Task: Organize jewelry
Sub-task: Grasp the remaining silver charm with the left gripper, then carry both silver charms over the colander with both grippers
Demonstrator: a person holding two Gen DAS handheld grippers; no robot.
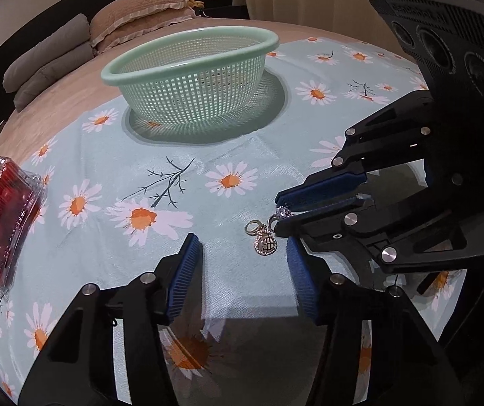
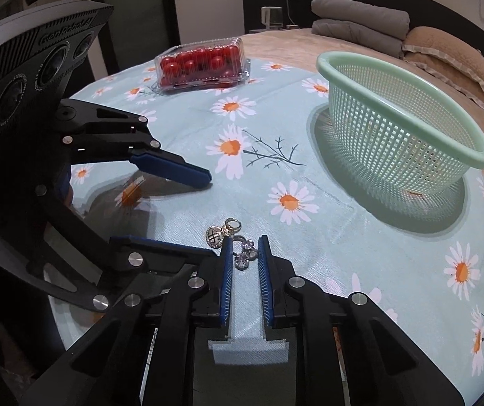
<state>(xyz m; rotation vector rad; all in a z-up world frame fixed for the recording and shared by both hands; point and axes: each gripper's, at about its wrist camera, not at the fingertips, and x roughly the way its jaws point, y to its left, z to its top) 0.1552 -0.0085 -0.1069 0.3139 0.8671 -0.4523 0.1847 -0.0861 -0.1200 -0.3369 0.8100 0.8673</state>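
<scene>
Right tongs (image 2: 245, 253) stood narrowed around gem ring (image 2: 246, 252) on daisy cloth (image 2: 343, 237), pads apparently pinching it for lift; left tongs (image 1: 243, 264) half-open, empty beside dollar charm (image 1: 266, 244). Green basket (image 1: 191, 50) waited well apart, likely destination.

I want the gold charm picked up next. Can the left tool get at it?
Probably yes: the gold charm lies uncovered on the cloth just ahead of the open left tool, though the right tool crowds its far side.

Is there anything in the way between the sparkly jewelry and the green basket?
Nothing visible. Only bare flowered cloth lies between the jewelry, which sits between the right gripper's jaws, and the green basket.
</scene>
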